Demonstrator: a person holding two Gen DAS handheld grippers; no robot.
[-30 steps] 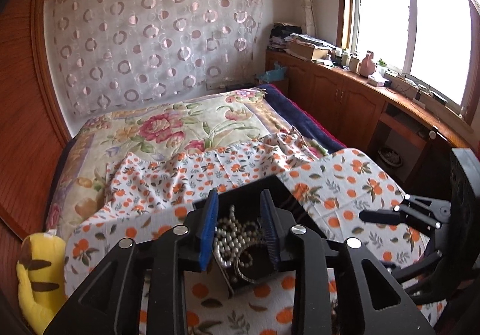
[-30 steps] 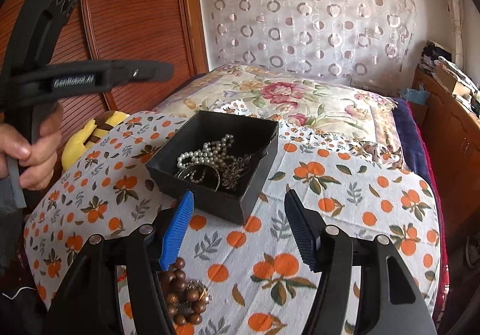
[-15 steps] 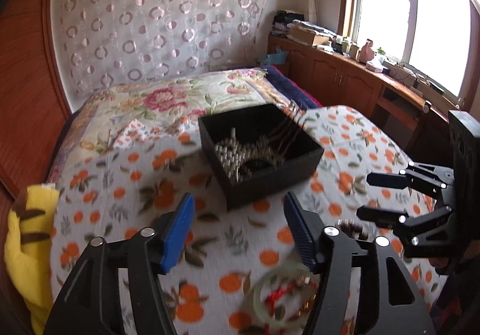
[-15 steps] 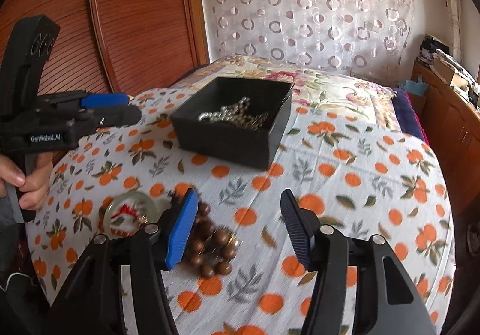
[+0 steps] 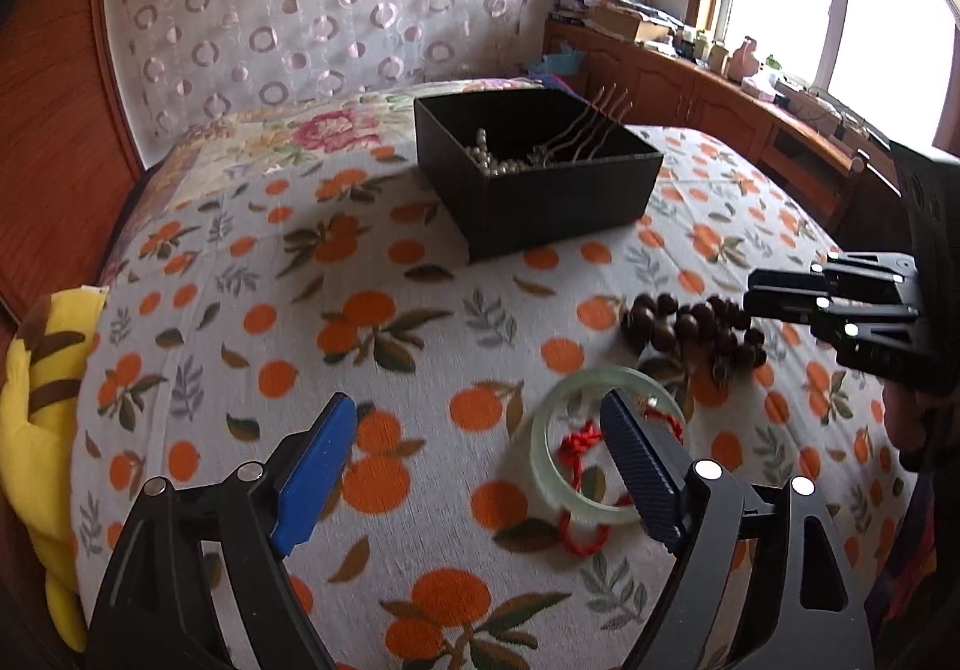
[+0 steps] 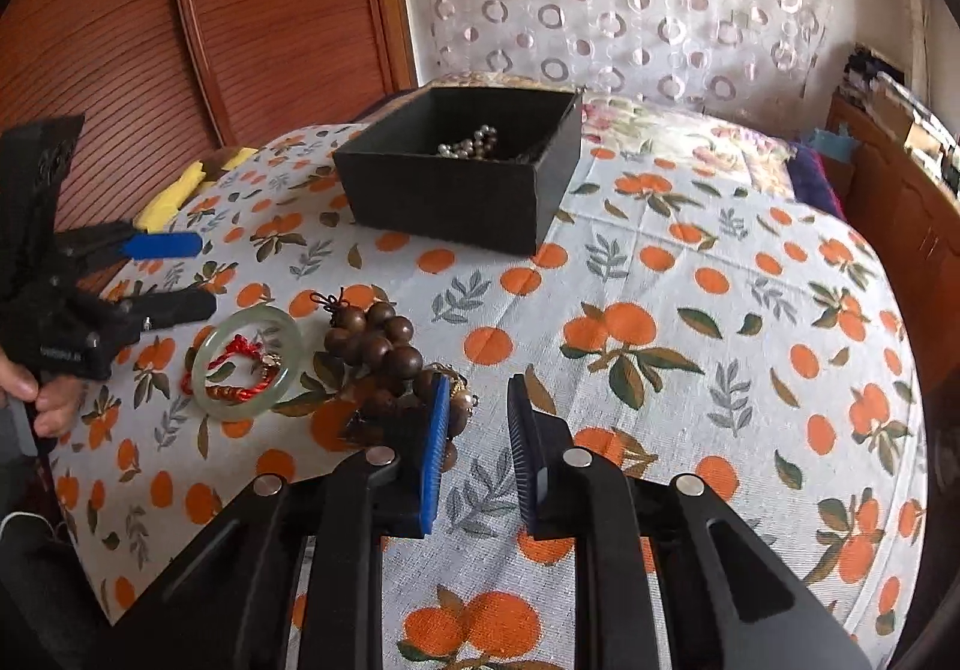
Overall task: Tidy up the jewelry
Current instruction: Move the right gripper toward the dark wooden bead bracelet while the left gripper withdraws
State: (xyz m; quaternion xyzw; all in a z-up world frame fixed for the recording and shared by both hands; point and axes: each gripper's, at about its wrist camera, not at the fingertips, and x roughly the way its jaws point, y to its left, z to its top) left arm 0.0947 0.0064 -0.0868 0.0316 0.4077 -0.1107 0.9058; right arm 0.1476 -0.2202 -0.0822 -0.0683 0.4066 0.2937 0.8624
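Observation:
A black open box (image 5: 558, 190) holding a pearl string (image 5: 489, 157) and a metal comb stands on the orange-print cloth; it also shows in the right wrist view (image 6: 456, 190). A pale green bangle (image 5: 576, 496) with a red cord lies just left of my left gripper's right finger. My left gripper (image 5: 480, 448) is open and empty, low over the cloth. A brown wooden bead string (image 6: 378, 346) lies beside the bangle (image 6: 249, 364). My right gripper (image 6: 477, 418) is narrowed but empty, its left finger beside the beads.
The orange-print cloth (image 6: 690, 322) covers a rounded surface in front of a bed with a floral quilt (image 5: 300, 130). A yellow plush toy (image 5: 36, 418) lies at the left edge. Wooden cabinets (image 5: 720, 100) run under the window at right.
Both grippers drew back from the box and dropped low over the cloth. The left now sits by the bangle. The right gripper's jaws narrowed beside the beads.

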